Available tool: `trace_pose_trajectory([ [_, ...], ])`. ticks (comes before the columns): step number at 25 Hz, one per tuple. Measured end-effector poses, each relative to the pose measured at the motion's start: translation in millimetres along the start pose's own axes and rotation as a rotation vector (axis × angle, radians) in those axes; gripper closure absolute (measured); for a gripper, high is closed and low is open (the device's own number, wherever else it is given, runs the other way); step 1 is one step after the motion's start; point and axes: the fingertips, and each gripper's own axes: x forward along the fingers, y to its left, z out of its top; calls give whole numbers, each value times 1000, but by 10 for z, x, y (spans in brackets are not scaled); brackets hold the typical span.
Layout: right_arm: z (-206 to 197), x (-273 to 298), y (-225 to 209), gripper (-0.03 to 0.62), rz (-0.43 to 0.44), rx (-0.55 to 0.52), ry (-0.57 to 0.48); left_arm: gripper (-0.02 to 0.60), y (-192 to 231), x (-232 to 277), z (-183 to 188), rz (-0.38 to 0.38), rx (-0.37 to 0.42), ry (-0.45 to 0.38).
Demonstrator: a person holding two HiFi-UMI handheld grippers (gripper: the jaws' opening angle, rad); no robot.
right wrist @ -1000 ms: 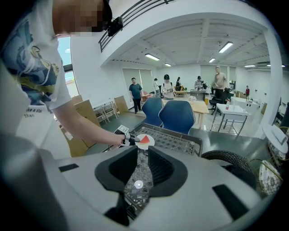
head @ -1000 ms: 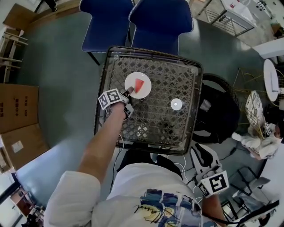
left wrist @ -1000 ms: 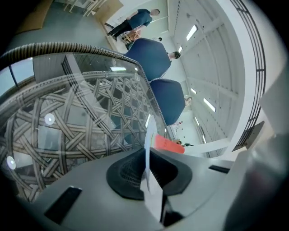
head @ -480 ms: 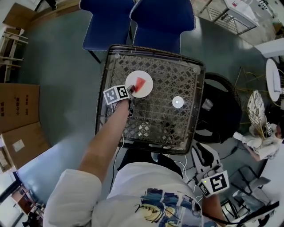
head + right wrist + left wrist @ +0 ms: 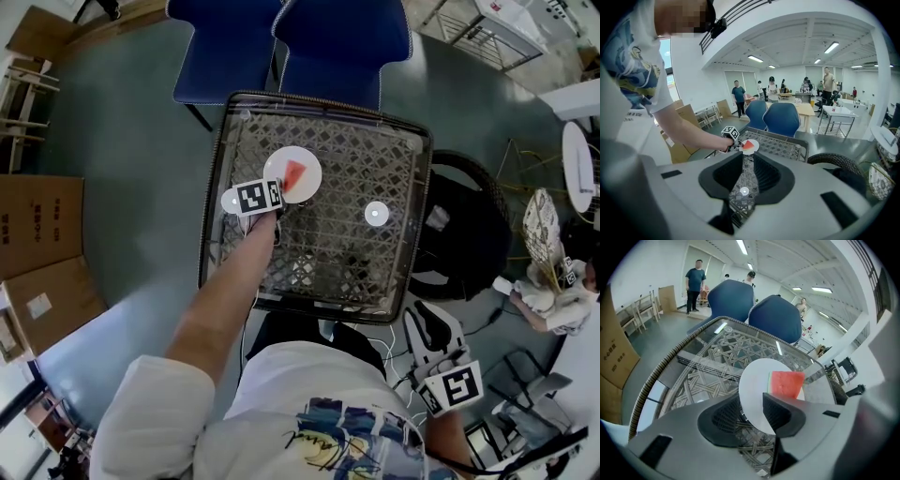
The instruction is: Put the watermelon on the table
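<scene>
A red wedge of watermelon (image 5: pixel 295 174) (image 5: pixel 787 384) lies on a white plate (image 5: pixel 279 167) (image 5: pixel 754 380) at the far left of the glass-topped wicker table (image 5: pixel 347 246). My left gripper (image 5: pixel 277 196) (image 5: pixel 751 405) is at the plate's near edge and points steeply down. Its jaws are opening; the plate's rim lies in the gap and the pads stand off it. My right gripper (image 5: pixel 421 322) (image 5: pixel 744 169) hangs low at the right beside the person's body, off the table, its jaws a little apart with nothing between them. The right gripper view shows the watermelon (image 5: pixel 746 145) far off.
A small white disc (image 5: pixel 377 214) lies on the table's right half. Two blue chairs (image 5: pixel 342 37) stand behind the table. Cardboard boxes (image 5: pixel 37 225) are on the floor at the left and a dark bag (image 5: pixel 459 239) at the right. Several people stand far back in the room.
The left gripper has rolled at the plate's edge, its marker cube turning to face up, and its jaws have opened off the plate rim. The right gripper has not moved.
</scene>
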Motion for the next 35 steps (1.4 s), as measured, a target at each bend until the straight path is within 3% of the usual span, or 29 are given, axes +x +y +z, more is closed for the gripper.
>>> trace_pose_trajectory([
  [11, -133, -248, -33, 517, 30, -17, -56, 437, -115, -392, -61, 0, 26, -88],
  [17, -253, -544, -32, 519, 97, -52, -118, 443, -650, -1142, -258, -209, 50, -217],
  [21, -362, -846, 52, 520, 179, -100, -158, 555, -1076, -1857, -663, -331, 70, -277],
  [24, -477, -1075, 51, 529, 246, -157, -184, 572, -1435, -2382, -1019, -391, 95, -323],
  [32, -1036, -1785, 99, 574, 357, -239, -190, 572, -2839, -3788, -2437, -514, 347, -400],
  [35, -1209, -1956, 275, 579, 427, -287, -191, 572, -3150, -4119, -2974, -439, 536, -375],
])
